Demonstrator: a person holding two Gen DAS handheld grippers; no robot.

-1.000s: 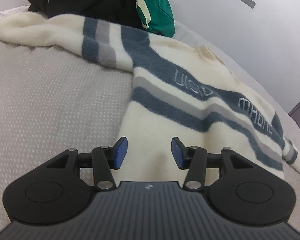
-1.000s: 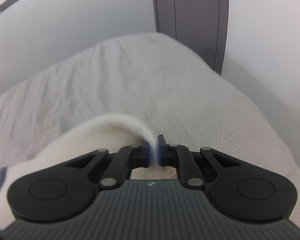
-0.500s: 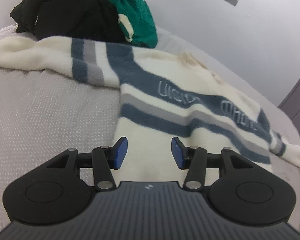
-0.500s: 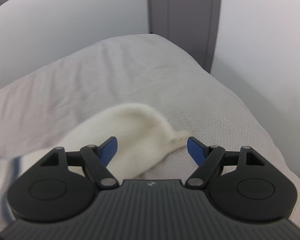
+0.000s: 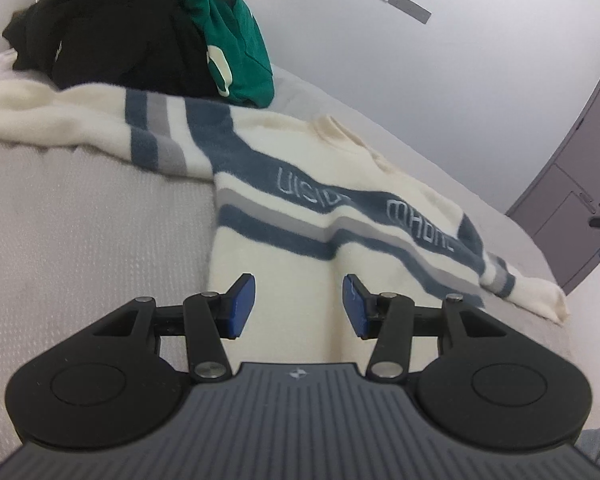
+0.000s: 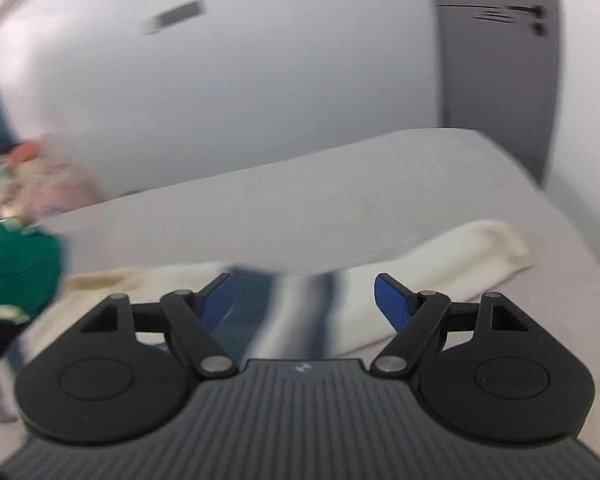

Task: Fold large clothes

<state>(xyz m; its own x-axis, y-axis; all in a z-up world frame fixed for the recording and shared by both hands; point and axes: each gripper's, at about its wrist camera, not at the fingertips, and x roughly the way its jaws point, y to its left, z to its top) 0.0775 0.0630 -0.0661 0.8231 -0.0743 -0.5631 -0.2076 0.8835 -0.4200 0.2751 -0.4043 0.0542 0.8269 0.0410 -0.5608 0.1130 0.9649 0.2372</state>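
A cream sweater point(image 5: 300, 248) with blue and grey stripes lies spread face up on the grey bed point(image 5: 80, 232), both sleeves stretched out sideways. My left gripper point(image 5: 298, 306) is open and empty, hovering over the sweater's lower body near its hem. My right gripper point(image 6: 304, 298) is open and empty above the sweater's striped right sleeve point(image 6: 440, 264), whose cream cuff lies flat on the bed. The right wrist view is blurred by motion.
A pile of black clothes point(image 5: 112, 36) and a green garment point(image 5: 236, 40) sits at the far end of the bed, touching the left sleeve. The green garment also shows in the right wrist view point(image 6: 16, 272). A grey door point(image 5: 572, 200) stands beyond the bed.
My right gripper opened and let go of the sleeve cuff, then pulled back and swung left over the sleeve. My left gripper stayed open and shifted slightly over the sweater body.
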